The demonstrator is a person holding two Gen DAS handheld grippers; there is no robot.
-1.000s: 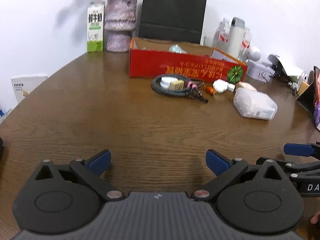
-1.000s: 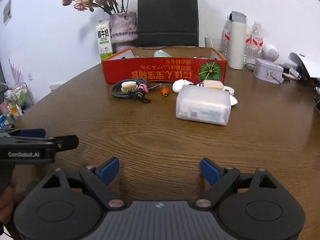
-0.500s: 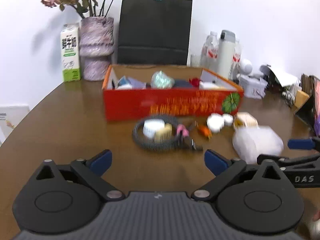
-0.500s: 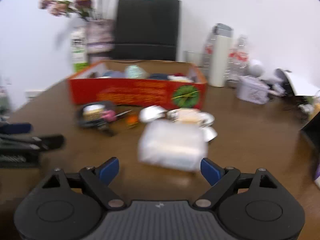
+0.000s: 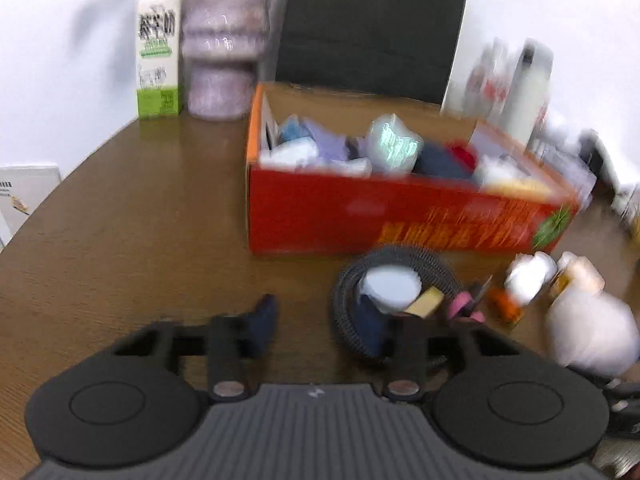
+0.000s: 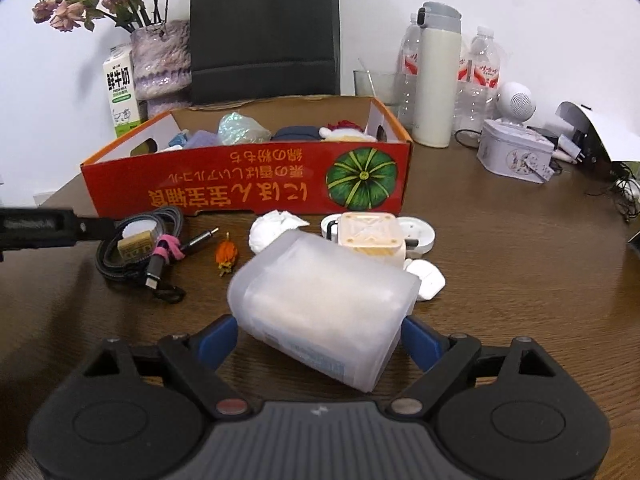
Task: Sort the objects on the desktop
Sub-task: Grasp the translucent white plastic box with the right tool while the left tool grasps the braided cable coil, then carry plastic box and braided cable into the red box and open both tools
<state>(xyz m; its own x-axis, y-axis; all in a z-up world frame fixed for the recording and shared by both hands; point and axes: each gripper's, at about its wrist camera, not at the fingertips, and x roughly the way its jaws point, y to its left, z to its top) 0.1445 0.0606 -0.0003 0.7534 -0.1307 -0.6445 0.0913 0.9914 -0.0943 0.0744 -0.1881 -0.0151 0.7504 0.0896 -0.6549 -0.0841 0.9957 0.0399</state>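
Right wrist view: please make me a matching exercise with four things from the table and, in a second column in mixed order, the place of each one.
Things:
1. translucent plastic box
2. coiled black cable
3. white thermos
4. milk carton

Places:
A. behind the red cardboard box, at its right end
B. between the fingers of the right gripper
C. left of the flower vase
D. in front of the red cardboard box, to the left

Pairs: 1-B, 2-D, 3-A, 4-C

Translucent plastic case point(image 6: 324, 316) lying on its side, tilted, in front of the open red box point(image 6: 248, 190) holding mixed items. Beside it: coiled black cable point(image 6: 136, 248), orange trinket point(image 6: 226, 256), crumpled white tissue point(image 6: 276, 228), beige cube point(image 6: 370, 240).
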